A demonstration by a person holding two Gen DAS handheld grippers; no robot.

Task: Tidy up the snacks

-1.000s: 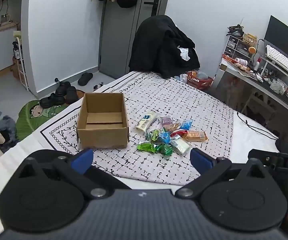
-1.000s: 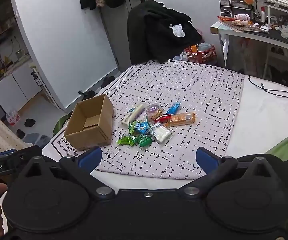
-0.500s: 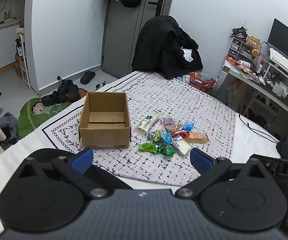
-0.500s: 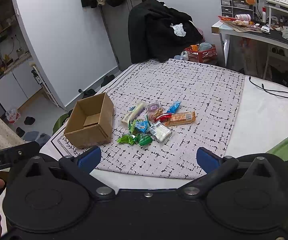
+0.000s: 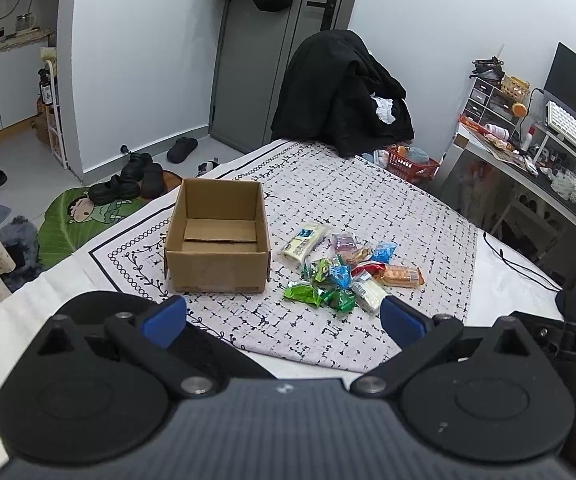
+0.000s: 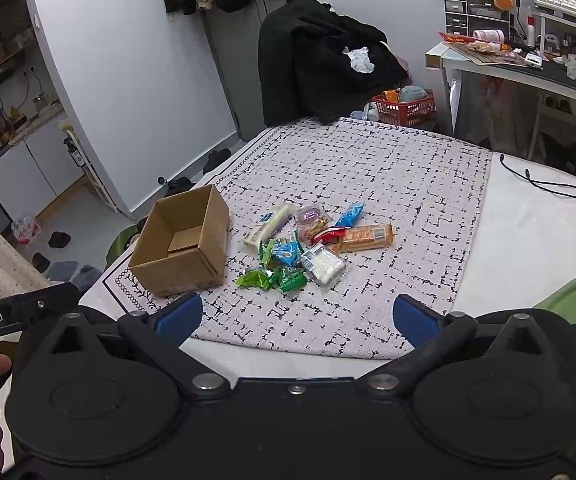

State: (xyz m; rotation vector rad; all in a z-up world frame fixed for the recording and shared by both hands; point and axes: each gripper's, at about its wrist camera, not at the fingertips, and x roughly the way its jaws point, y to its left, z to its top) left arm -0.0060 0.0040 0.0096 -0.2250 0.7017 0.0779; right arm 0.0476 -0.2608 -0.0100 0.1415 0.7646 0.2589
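Snacks [image 5: 340,268] lie heaped ahead of both wide-open, empty claws, left gripper [image 5: 284,316] and right gripper [image 6: 296,316]; cardboard box [image 5: 218,240] sits empty ahead-left. Nothing's sorted yet, I'd say: reach forward, pinch one packet

Bright, even indoor light; sharp focus, fisheye-bent edges.

Two wrist views, side by side at the bed's near edge.
Both facing forward and down, well back from shared cardboard box [image 5: 218,246] [image 6: 182,246] and snack pile [image 5: 342,270] [image 6: 308,246].
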